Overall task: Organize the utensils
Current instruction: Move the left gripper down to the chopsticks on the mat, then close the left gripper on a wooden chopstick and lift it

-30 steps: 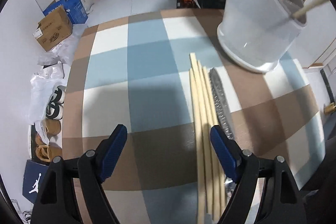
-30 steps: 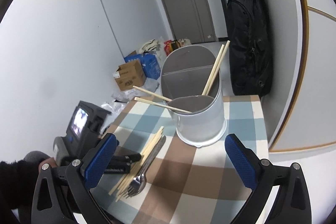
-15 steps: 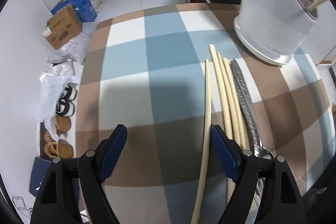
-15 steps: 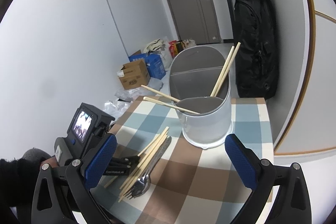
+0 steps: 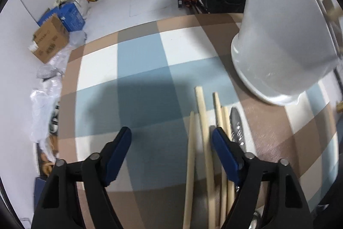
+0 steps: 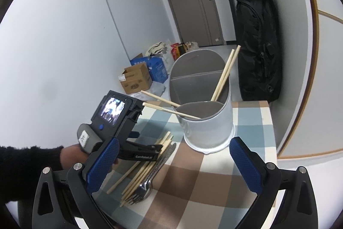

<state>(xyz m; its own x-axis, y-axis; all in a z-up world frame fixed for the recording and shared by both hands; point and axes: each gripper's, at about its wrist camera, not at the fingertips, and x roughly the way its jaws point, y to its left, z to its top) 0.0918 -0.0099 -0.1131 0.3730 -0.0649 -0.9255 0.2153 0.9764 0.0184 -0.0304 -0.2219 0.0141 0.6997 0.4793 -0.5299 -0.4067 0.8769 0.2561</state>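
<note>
Several wooden chopsticks and a metal fork lie side by side on the checked tablecloth. My left gripper points steeply down over them with its jaws closing. Two chopsticks lie between the fingers, and the pads do not press on them. The other chopsticks and the fork run under or beyond its right finger. The white divided utensil holder stands behind them, with chopsticks leaning in it. My right gripper hovers open and empty in front of the holder. The fork lies with its tines toward me.
The checked tablecloth ends at a wall on the right. A person's hand in a black sleeve holds the left gripper. A black backpack hangs behind the table. Cardboard boxes, bags and shoes lie on the floor to the left.
My left gripper has slid forward along the chopsticks toward the holder, and its jaws have narrowed. Two chopsticks now lie between its fingers. The right gripper has stayed put.
</note>
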